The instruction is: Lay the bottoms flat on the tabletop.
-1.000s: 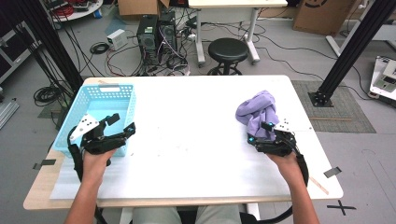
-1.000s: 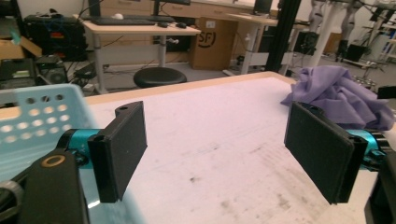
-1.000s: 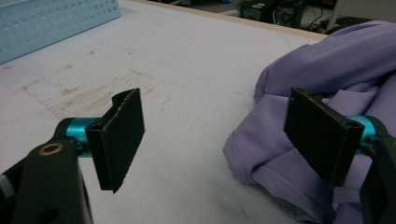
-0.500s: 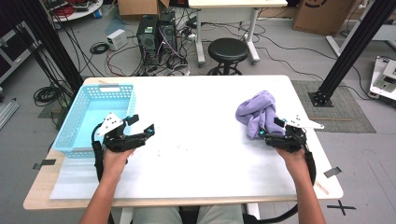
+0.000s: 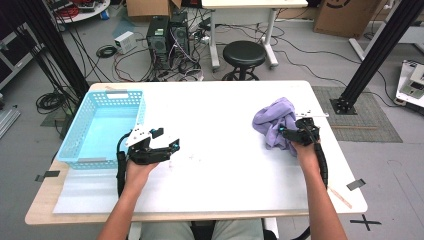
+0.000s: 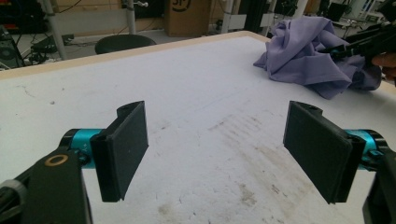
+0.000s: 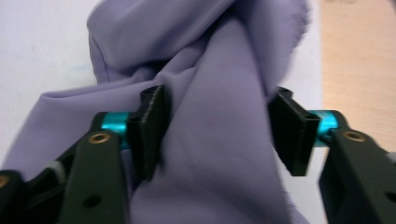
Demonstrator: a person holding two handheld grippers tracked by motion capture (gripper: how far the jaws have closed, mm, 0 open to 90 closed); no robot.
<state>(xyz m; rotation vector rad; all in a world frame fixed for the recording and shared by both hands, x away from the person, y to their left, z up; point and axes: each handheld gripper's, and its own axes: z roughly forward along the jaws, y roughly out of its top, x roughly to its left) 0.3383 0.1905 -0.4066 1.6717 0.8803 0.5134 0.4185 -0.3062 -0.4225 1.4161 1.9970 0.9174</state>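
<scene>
1. Two hand-held grippers work over a white table (image 5: 225, 115), each carried by one of the person's hands.
2. The right gripper (image 7: 219, 135) has its jaws on either side of a thick fold of a crumpled lilac cloth (image 7: 215, 93). The jaws have just been closing, with the cloth between them. The left pad (image 7: 152, 130) sinks into the fabric. The right pad (image 7: 292, 133) sits at the fold's edge, and whether it presses cannot be told, so the grasp looks partial.
3. The cloth lies bunched beyond and under those fingers, near the table's right edge in the high view (image 5: 275, 122).
4. The left gripper (image 6: 215, 149) is released: its jaws stand wide apart over bare, scuffed tabletop, with nothing between them. The cloth lies well beyond its fingers (image 6: 310, 53).
5. A light blue basket (image 5: 80, 145) sits just beside the left gripper (image 5: 155, 150), on its outer side.
</scene>
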